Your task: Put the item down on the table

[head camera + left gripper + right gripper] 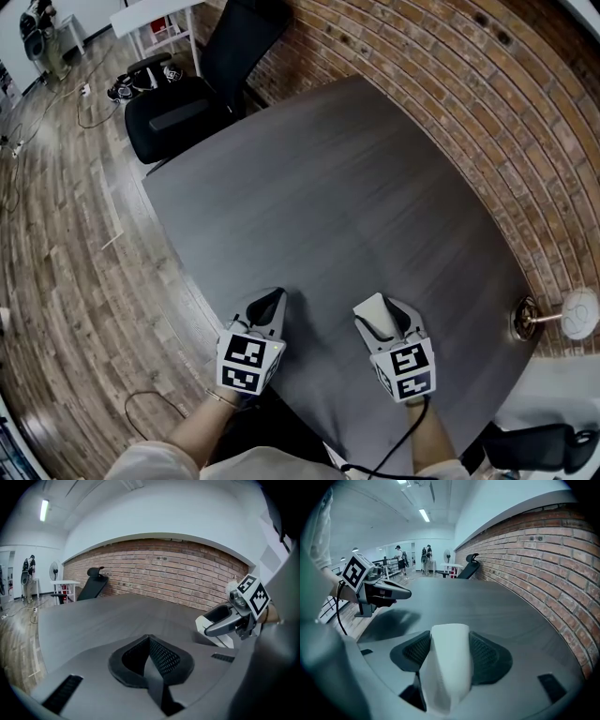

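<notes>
Currently a white item (446, 667) is held between the jaws of the right gripper (382, 323), its long axis running along them, low over the near part of the counter (356, 187). Just beside it the left gripper (270, 307) is noted, jaws closed on nothing. Bare counter is seen directly below; a straight lowering is judged sufficient

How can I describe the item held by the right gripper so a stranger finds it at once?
Start at the big grey table beside the brick wall. At its near edge are two grippers; the right gripper clamps a smooth white piece between its dark jaws. The left gripper is shut on nothing.
</notes>
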The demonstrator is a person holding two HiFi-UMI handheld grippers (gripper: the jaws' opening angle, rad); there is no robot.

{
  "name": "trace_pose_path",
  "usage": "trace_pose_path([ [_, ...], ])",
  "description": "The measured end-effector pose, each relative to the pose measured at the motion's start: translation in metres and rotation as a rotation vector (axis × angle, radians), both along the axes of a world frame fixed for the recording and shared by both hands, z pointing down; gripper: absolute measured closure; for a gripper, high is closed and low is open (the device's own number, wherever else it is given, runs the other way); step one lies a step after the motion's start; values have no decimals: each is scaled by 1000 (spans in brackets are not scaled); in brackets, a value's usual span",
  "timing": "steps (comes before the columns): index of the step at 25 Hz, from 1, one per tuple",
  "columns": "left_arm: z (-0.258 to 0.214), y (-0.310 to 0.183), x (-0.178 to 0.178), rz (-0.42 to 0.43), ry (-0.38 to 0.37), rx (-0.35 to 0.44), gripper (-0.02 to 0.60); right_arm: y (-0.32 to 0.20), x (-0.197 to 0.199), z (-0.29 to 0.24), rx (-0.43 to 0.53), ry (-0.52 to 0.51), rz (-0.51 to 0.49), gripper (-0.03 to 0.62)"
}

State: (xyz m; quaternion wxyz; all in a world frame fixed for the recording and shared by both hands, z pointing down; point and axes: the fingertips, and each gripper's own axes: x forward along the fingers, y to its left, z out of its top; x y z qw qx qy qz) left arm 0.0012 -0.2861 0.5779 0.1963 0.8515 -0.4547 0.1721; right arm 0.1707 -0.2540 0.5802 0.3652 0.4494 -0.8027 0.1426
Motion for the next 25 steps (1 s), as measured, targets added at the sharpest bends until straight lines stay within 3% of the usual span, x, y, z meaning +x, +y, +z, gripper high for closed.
trace_pose_path([
  [25, 18, -10, -8, -29, 2, -35, 566, -4, -13, 32, -66, 32, -55, 310],
])
